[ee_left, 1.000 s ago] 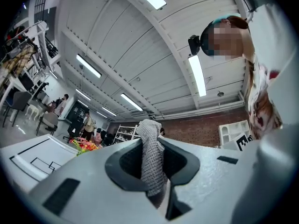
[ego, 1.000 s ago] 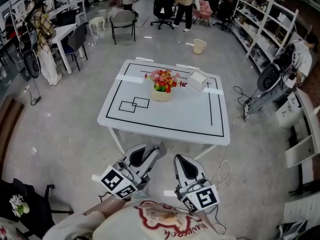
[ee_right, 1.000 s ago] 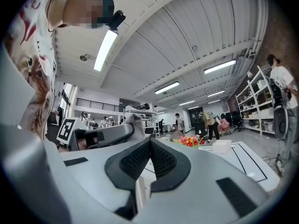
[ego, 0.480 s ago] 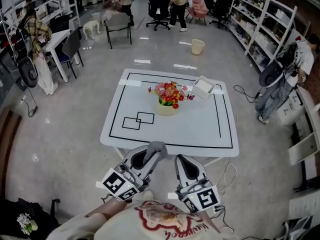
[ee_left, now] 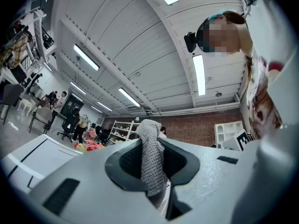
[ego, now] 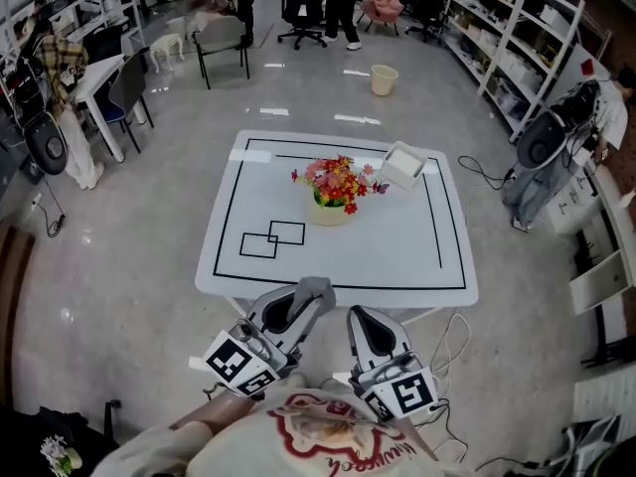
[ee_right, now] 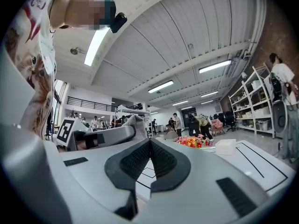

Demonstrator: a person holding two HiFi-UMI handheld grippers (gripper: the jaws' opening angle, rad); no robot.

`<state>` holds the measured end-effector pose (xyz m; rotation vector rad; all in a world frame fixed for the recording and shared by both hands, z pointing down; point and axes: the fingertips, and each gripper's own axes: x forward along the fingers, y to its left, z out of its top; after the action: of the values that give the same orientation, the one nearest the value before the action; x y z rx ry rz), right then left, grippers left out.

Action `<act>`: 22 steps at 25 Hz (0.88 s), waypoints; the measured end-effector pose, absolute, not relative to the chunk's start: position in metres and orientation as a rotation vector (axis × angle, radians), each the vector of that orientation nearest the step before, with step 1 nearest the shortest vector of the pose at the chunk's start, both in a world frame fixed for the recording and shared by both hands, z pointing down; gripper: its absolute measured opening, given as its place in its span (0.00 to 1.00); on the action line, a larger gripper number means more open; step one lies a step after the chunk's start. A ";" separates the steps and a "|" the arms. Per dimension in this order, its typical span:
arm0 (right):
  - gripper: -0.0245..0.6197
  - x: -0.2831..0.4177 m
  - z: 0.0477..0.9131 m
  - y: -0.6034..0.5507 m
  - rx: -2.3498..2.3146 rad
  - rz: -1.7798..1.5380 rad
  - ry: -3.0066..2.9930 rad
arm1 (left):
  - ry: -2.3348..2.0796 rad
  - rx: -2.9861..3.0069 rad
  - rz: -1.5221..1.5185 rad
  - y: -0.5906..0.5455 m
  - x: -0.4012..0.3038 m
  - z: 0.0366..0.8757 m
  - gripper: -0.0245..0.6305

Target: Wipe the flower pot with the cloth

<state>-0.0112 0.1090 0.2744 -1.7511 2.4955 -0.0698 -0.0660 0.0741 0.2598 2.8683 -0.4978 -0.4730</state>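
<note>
**Cloth gripped, pot not yet reached**

Left gripper (ee_left: 150,146) is clamped on a grey knitted cloth (ee_left: 152,164), which stands up between the jaws and flops over their tips. Right gripper (ee_right: 150,149) has its jaws pressed together with nothing between them. Both are held short of the near edge of the table (ego: 383,251), well apart from the work.

The flower pot (ego: 329,213), pale and squat, stands about mid-width on the tabletop, somewhat toward the far edge, under a spreading bunch of red, pink and yellow flowers (ego: 338,178). It is probably light and top-heavy, so a sideways wipe could slide or tip it. The bare wall below the rim seems the safest place for the empty gripper to steady it. The cloth is limp and should follow the pot's curve.

A white box (ego: 403,164) lies near the far right corner, close to the blooms. Two outlined squares (ego: 272,238) are marked left of the pot. The overhanging flowers crowd the rim; the near approach looks open.
</note>
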 end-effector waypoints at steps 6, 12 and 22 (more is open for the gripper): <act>0.04 -0.013 0.266 0.106 -1.729 -0.035 2.520 | -0.501 2.895 -0.474 0.076 -0.067 0.250 0.13; 0.04 -0.022 0.257 0.106 -1.710 0.006 2.514 | -0.534 2.889 -0.492 0.070 -0.079 0.249 0.12; 0.04 -0.014 0.277 0.096 -1.739 -0.103 2.493 | -0.486 2.852 -0.456 0.057 -0.064 0.267 0.12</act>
<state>-0.0136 0.0960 0.2769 -1.7386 2.4933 -0.1034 -0.0636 0.0567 0.2669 2.8519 -0.4865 -0.4560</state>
